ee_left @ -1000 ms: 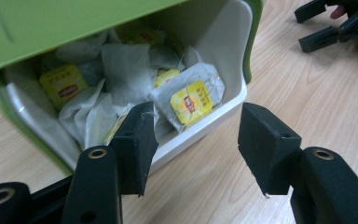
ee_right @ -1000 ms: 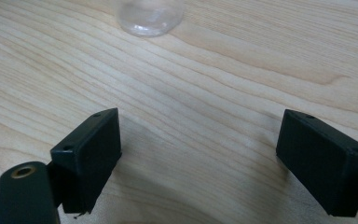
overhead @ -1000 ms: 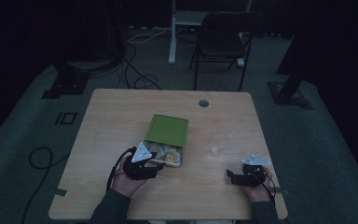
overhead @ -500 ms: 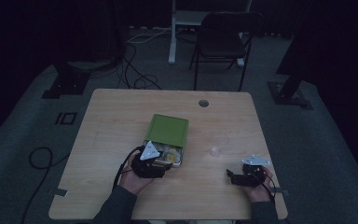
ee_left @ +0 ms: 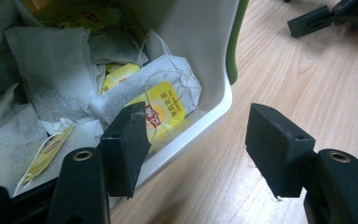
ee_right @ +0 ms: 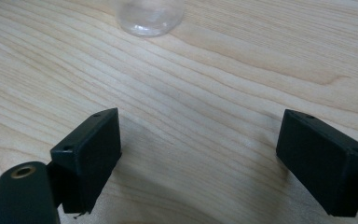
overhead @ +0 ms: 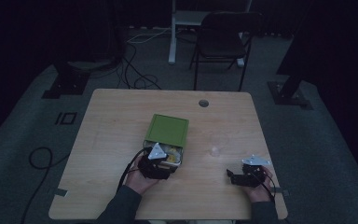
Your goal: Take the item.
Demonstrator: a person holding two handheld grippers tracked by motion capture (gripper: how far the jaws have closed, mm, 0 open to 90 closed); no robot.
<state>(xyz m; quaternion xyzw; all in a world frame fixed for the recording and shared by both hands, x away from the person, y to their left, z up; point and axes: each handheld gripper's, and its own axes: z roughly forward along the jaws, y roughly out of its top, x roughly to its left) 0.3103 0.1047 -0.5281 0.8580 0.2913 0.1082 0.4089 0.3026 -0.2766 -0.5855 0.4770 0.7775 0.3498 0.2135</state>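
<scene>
1. The room is dim, with dark drapes, a folding chair (overhead: 223,42) beyond the far edge at 12 o'clock and cables on the grey floor; the pale wooden tabletop (overhead: 121,126) carries very little.
2. Near the middle sits a white box (ee_left: 214,107) of tea bags, its green lid (overhead: 168,130) raised toward 12 o'clock. A small clear glass (overhead: 214,151) stands apart from it toward 3 o'clock.
3. The left gripper (overhead: 157,164) is at the box's near edge, at 6 o'clock from it. In the left gripper view its jaws stand wide apart and empty: one hangs over the tea bags inside, the other outside over bare wood, so they straddle the white wall.
4. The likely step is picking a tea bag (ee_left: 144,91), the one with the yellow tag (ee_left: 161,109) lying just beyond the inner jaw. To do it well, I judge both jaws must come inside the wall first, then close on the paper tag or the bag's top edge rather than the string, so neighbouring bags are not dragged along.
5. The left hand (overhead: 140,179) reaches forward from 6 o'clock, the gripper tilted down into the box.
6. The right gripper (overhead: 235,177) rests low near the tabletop's 5 o'clock corner, pointing toward 9 o'clock, jaws wide and empty, with the glass ahead of it in its own view.
</scene>
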